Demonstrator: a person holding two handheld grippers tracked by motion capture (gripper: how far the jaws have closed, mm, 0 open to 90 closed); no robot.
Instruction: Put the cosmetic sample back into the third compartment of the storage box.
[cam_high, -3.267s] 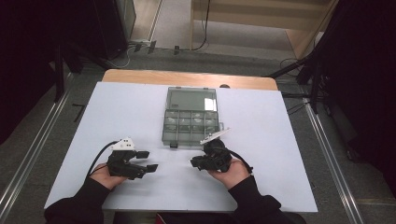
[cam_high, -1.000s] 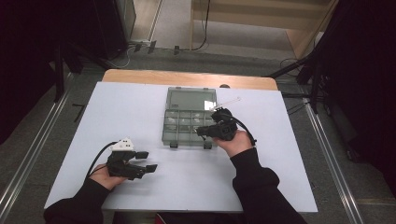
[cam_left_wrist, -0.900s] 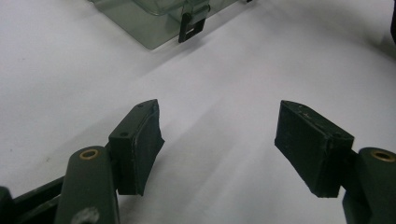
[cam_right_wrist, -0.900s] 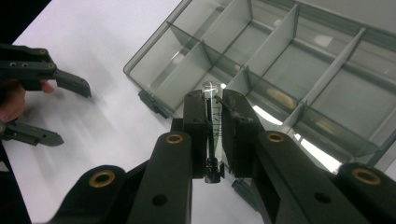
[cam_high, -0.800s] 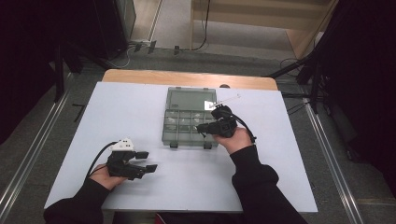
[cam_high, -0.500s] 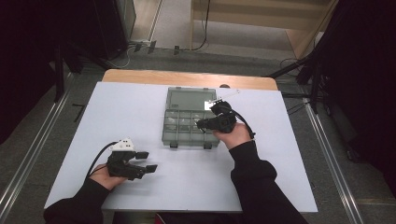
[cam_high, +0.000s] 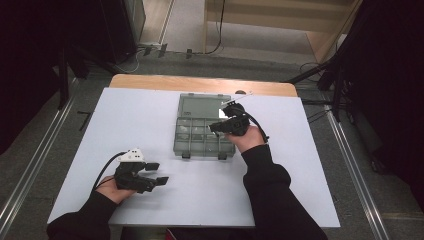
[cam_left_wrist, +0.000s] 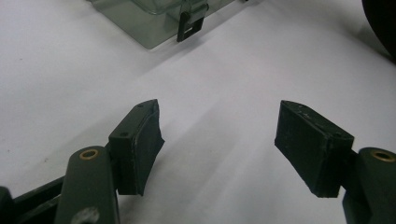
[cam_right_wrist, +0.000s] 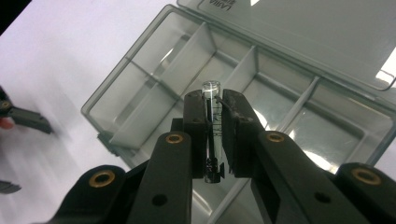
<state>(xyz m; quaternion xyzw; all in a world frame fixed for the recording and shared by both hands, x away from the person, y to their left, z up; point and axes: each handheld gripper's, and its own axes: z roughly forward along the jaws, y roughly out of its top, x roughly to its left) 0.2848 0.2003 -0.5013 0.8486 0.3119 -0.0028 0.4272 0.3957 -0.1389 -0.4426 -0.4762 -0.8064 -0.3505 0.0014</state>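
Observation:
A clear grey compartment box lies open on the white table, its lid folded back toward the far side. My right gripper hovers over the box's right half, shut on a small clear tube with printed marks, whose open rim pokes out past the pads above the box and its dividers. My left gripper rests low at the near left of the table, open, with nothing between its pads; a corner of the box and a black latch lie ahead of it.
The white table top has a wooden strip along its far edge. Metal rails run along both sides on the floor. Dark stands and cables sit beyond the table.
My right gripper, with the tube in it, has shifted slightly left and farther over the box's compartments. The left gripper has stayed where it was.

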